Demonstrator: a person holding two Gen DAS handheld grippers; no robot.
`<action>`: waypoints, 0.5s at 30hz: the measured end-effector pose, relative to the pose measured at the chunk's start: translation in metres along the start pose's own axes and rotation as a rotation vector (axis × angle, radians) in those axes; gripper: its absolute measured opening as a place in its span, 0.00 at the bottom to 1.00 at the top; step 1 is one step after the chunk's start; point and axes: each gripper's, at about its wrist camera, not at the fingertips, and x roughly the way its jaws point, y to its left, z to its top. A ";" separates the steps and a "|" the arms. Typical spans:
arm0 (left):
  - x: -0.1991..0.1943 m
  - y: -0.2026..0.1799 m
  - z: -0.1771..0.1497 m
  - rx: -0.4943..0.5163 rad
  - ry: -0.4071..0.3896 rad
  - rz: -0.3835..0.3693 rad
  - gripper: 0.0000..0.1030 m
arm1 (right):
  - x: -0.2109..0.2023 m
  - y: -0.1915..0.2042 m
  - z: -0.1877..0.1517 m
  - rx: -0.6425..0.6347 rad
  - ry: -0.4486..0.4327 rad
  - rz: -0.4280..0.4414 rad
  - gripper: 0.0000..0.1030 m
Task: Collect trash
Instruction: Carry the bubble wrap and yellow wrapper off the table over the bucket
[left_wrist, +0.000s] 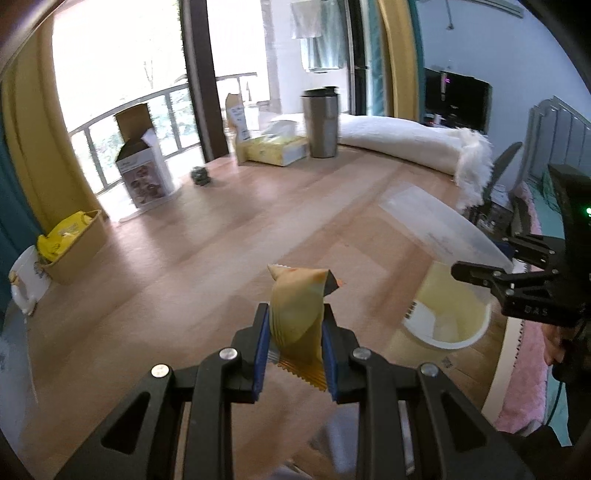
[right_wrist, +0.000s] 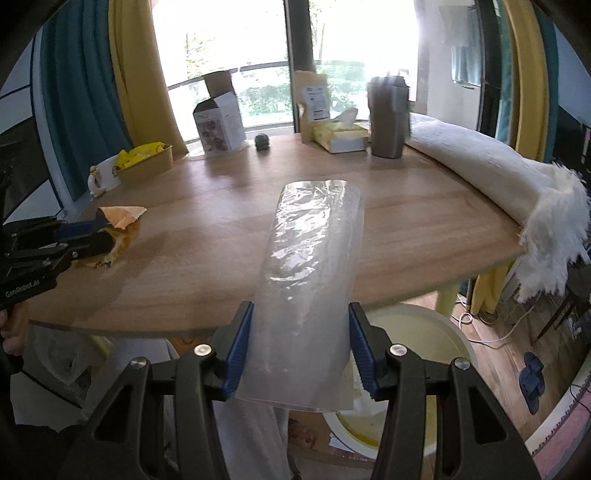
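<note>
The left gripper (left_wrist: 295, 332) is clamped on a crinkled orange-yellow snack wrapper (left_wrist: 297, 314), held above the light wooden tabletop (left_wrist: 184, 258). The right gripper (right_wrist: 301, 347) pinches a long clear plastic bag (right_wrist: 306, 280) between its blue pads (right_wrist: 236, 354) — the bag juts forward over the table's near edge. Below the table edge stands a round cream-coloured plastic bin (right_wrist: 436, 332) — under the bag's held end.

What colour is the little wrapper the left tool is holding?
Yellowish-orange wrapper, best seen in the left wrist view.
</note>
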 end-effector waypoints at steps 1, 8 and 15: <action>0.000 -0.006 0.000 0.007 0.000 -0.005 0.24 | -0.003 -0.004 -0.003 0.006 -0.002 -0.005 0.47; 0.005 -0.045 0.003 0.069 0.010 -0.047 0.24 | -0.022 -0.038 -0.031 0.067 -0.008 -0.045 0.47; 0.014 -0.089 0.006 0.115 0.015 -0.124 0.24 | -0.031 -0.076 -0.058 0.122 0.004 -0.088 0.47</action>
